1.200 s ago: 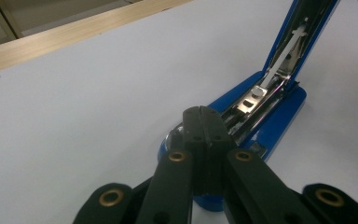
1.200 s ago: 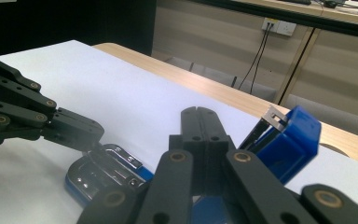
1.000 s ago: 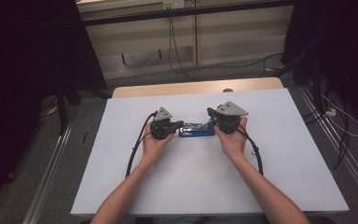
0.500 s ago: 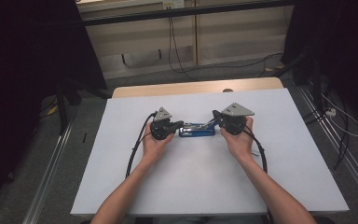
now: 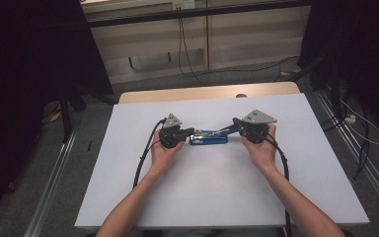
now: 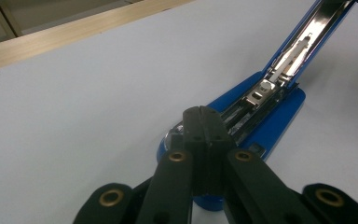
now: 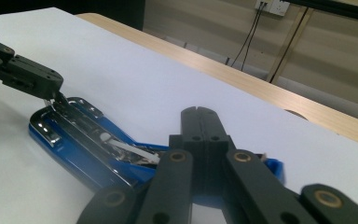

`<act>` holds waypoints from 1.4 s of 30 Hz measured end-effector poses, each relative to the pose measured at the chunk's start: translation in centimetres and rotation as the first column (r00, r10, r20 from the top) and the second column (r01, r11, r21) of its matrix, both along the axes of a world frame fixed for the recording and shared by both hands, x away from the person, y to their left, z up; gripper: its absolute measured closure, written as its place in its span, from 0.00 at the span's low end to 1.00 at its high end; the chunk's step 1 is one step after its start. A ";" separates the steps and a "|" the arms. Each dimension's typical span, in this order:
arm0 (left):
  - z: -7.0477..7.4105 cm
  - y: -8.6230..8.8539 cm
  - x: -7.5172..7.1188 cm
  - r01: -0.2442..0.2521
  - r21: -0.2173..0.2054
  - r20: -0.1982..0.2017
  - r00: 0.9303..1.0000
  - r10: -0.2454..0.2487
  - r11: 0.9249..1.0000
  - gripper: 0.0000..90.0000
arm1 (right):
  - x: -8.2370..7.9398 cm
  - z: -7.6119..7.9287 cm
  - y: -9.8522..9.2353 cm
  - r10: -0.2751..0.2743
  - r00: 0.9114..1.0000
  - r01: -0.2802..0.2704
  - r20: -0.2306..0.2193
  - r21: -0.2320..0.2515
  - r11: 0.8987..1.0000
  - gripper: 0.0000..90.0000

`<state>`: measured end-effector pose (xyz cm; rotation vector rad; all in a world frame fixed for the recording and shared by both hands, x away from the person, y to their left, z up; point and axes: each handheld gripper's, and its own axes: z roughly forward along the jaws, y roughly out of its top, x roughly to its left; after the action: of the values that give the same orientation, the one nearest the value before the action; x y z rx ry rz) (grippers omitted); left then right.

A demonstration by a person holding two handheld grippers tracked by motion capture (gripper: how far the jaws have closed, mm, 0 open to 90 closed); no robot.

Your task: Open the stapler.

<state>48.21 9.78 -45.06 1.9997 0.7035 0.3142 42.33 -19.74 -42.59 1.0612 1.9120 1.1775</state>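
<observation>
1. We see a blue stapler [image 5: 208,137] lying on the white table [image 5: 217,197], about midway across it and toward the far side, between the two hands.
2. Our left gripper [image 5: 190,131] comes in from the left at the stapler's near end; its tongs are pressed together.
3. In the left gripper view those tongs [image 6: 204,122] sit closed right over the rounded front of the stapler [image 6: 261,112], touching or just above its metal part; we cannot tell which.
4. The stapler's top arm is swung open, rising away from the base toward the upper right of that view, with the shiny staple channel laid bare.
5. Our right gripper [image 5: 236,122] reaches in from the right at the raised arm's end, tongs together as well.
6. In the right gripper view its closed tongs [image 7: 200,119] lie over the blue hinge end of the stapler [image 7: 74,140], and whether they grip anything is hidden by the jaws themselves.
7. In the same view the left gripper [image 7: 56,91] shows farther off, its tip down on the metal front of the base.
8. A light wooden edge [image 5: 202,93] runs along the table's far side.
</observation>
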 end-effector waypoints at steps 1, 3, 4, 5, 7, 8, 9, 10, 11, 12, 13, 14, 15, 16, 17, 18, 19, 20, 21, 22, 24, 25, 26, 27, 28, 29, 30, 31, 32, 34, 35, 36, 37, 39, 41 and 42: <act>0.0 0.0 0.0 -0.001 0.002 0.001 1.000 0.001 1.000 1.00 | -0.2 0.0 -0.6 -0.009 1.000 0.009 0.002 0.010 1.000 1.00; 0.0 0.0 0.0 -0.001 0.003 0.001 1.000 0.001 1.000 1.00 | -0.2 -0.1 -0.8 -0.010 1.000 0.011 -0.002 0.019 1.000 1.00; 0.0 0.0 0.0 -0.001 0.003 0.001 1.000 0.001 1.000 1.00 | -0.3 -0.2 -1.0 -0.013 1.000 0.013 -0.002 0.022 1.000 1.00; 0.0 0.0 0.0 -0.001 0.002 0.000 1.000 0.001 1.000 1.00 | -0.4 -0.3 -1.2 -0.017 1.000 0.017 -0.005 0.021 1.000 1.00; 0.0 0.0 0.0 -0.002 0.002 0.000 1.000 0.002 1.000 1.00 | -0.4 -0.5 -1.4 -0.018 1.000 0.019 -0.010 0.022 1.000 1.00; 0.0 0.0 0.0 -0.003 0.001 0.000 1.000 0.003 1.000 1.00 | -0.5 -0.6 -1.5 -0.019 1.000 0.020 -0.011 0.020 1.000 1.00; 0.0 0.0 0.0 -0.003 -0.002 -0.002 1.000 0.003 1.000 1.00 | -0.6 -0.7 -1.6 -0.020 1.000 0.020 -0.013 0.015 1.000 1.00; 0.0 0.0 0.0 -0.004 -0.003 -0.003 1.000 0.004 1.000 1.00 | -0.6 -0.8 -1.6 -0.020 1.000 0.020 -0.015 0.016 1.000 1.00; -0.1 0.0 -0.1 -0.010 -0.010 -0.006 1.000 0.010 1.000 1.00 | -0.6 -0.8 -1.8 -0.021 1.000 0.021 -0.016 0.020 1.000 1.00; -0.1 0.0 -0.1 -0.010 -0.010 -0.006 1.000 0.010 1.000 1.00 | -0.6 -0.8 -1.8 -0.021 1.000 0.021 -0.016 0.020 1.000 1.00; -0.1 0.0 -0.1 -0.010 -0.010 -0.006 1.000 0.010 1.000 1.00 | -0.6 -0.8 -1.8 -0.021 1.000 0.021 -0.018 0.019 1.000 1.00; -0.1 0.0 -0.1 -0.008 -0.011 -0.006 1.000 0.008 1.000 1.00 | -0.6 -0.8 -1.8 -0.021 1.000 0.021 -0.018 0.019 1.000 1.00; -0.1 0.1 0.0 -0.009 -0.014 -0.008 1.000 0.009 1.000 1.00 | -0.7 -0.9 -1.9 -0.021 1.000 0.022 -0.019 0.018 1.000 1.00; -0.1 0.1 0.0 -0.011 -0.016 -0.009 1.000 0.011 1.000 1.00 | -0.7 -1.0 -1.9 -0.019 1.000 0.019 -0.021 0.016 1.000 1.00; -0.1 0.1 0.0 -0.010 -0.013 -0.008 1.000 0.009 1.000 1.00 | -0.7 -1.1 -1.8 -0.018 1.000 0.018 -0.023 0.012 1.000 1.00; -0.1 0.0 0.0 -0.009 -0.012 -0.008 1.000 0.009 1.000 1.00 | -0.7 -1.2 -1.9 -0.019 0.999 0.019 -0.026 0.008 1.000 1.00; -0.1 0.0 0.0 -0.010 -0.012 -0.008 1.000 0.010 1.000 1.00 | -0.7 -1.3 -1.9 -0.019 0.999 0.019 -0.030 0.006 1.000 1.00; -0.1 0.0 0.0 -0.009 -0.012 -0.008 1.000 0.009 1.000 1.00 | -0.6 -1.3 -2.0 -0.021 0.999 0.021 -0.030 0.004 1.000 1.00; -0.1 0.0 0.0 -0.009 -0.012 -0.007 1.000 0.009 1.000 1.00 | -0.5 -1.4 -2.1 -0.024 0.999 0.024 -0.035 0.004 1.000 1.00; -0.1 0.0 0.0 -0.009 -0.012 -0.008 1.000 0.009 1.000 1.00 | -0.5 -1.4 -2.1 -0.024 0.999 0.024 -0.035 0.004 1.000 1.00; 0.0 0.1 0.0 -0.009 -0.011 -0.009 1.000 0.009 1.000 1.00 | -0.5 -1.6 -2.1 -0.023 0.999 0.023 -0.046 0.000 1.000 1.00; 0.0 0.0 0.0 -0.010 -0.011 -0.010 1.000 0.010 1.000 1.00 | -0.4 -1.7 -2.1 -0.023 0.998 0.022 -0.052 -0.004 1.000 1.00; 0.0 0.0 0.0 -0.011 -0.011 -0.010 1.000 0.010 1.000 1.00 | -0.4 -1.8 -2.1 -0.021 0.998 0.021 -0.057 -0.006 1.000 1.00; 0.0 0.1 0.0 -0.010 -0.011 -0.011 1.000 0.010 1.000 1.00 | -0.3 -2.0 -2.0 -0.022 0.998 0.021 -0.066 -0.012 1.000 1.00; 0.0 0.1 0.0 -0.010 -0.011 -0.011 1.000 0.010 1.000 1.00 | -0.3 -2.0 -2.0 -0.022 0.998 0.021 -0.066 -0.012 1.000 1.00; 0.0 0.1 0.0 -0.010 -0.012 -0.013 1.000 0.010 1.000 1.00 | -0.3 -2.2 -1.9 -0.024 0.997 0.023 -0.069 -0.011 1.000 1.00; 0.0 0.1 0.0 -0.010 -0.012 -0.013 1.000 0.010 1.000 1.00 | -0.3 -2.2 -1.9 -0.024 0.997 0.023 -0.069 -0.011 1.000 1.00; 0.0 0.1 0.0 -0.011 -0.013 -0.013 1.000 0.011 1.000 1.00 | -0.3 -2.1 -1.9 -0.024 0.997 0.023 -0.069 -0.016 1.000 1.00; 0.0 0.1 0.0 -0.013 -0.014 -0.014 1.000 0.012 1.000 1.00 | -0.3 -2.1 -1.9 -0.024 0.997 0.023 -0.069 -0.016 1.000 1.00; 0.0 0.0 -0.1 -0.014 -0.012 -0.011 1.000 0.013 1.000 1.00 | -0.3 -2.1 -1.9 -0.023 0.997 0.022 -0.071 -0.011 1.000 1.00; 0.0 0.0 -0.1 -0.015 -0.010 -0.011 1.000 0.014 1.000 1.00 | -0.3 -2.1 -1.9 -0.024 0.997 0.023 -0.073 -0.009 1.000 1.00; 0.0 0.0 -0.1 -0.016 -0.008 -0.010 1.000 0.016 1.000 1.00 | -0.3 -2.1 -2.0 -0.024 0.997 0.023 -0.074 -0.007 1.000 1.00; 0.0 0.0 -0.1 -0.016 -0.004 -0.007 1.000 0.016 1.000 1.00 | -0.3 -2.1 -2.0 -0.023 0.997 0.022 -0.072 -0.005 1.000 1.00; 0.0 -0.1 -0.1 -0.009 0.002 0.001 1.000 0.009 1.000 1.00 | -0.3 -2.1 -2.1 -0.020 0.997 0.020 -0.075 -0.001 1.000 1.00; 0.1 -0.1 0.0 -0.005 0.003 0.005 1.000 0.005 1.000 1.00 | -0.3 -2.1 -2.1 -0.021 0.997 0.022 -0.076 0.002 1.000 1.00; 0.0 0.0 0.0 -0.004 0.001 0.003 1.000 0.004 1.000 1.00 | -0.2 -2.1 -2.0 -0.021 0.997 0.021 -0.074 0.004 1.000 1.00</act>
<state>48.19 9.78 -45.01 1.9986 0.7050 0.3199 42.09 -21.78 -44.70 1.1395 1.9505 1.1460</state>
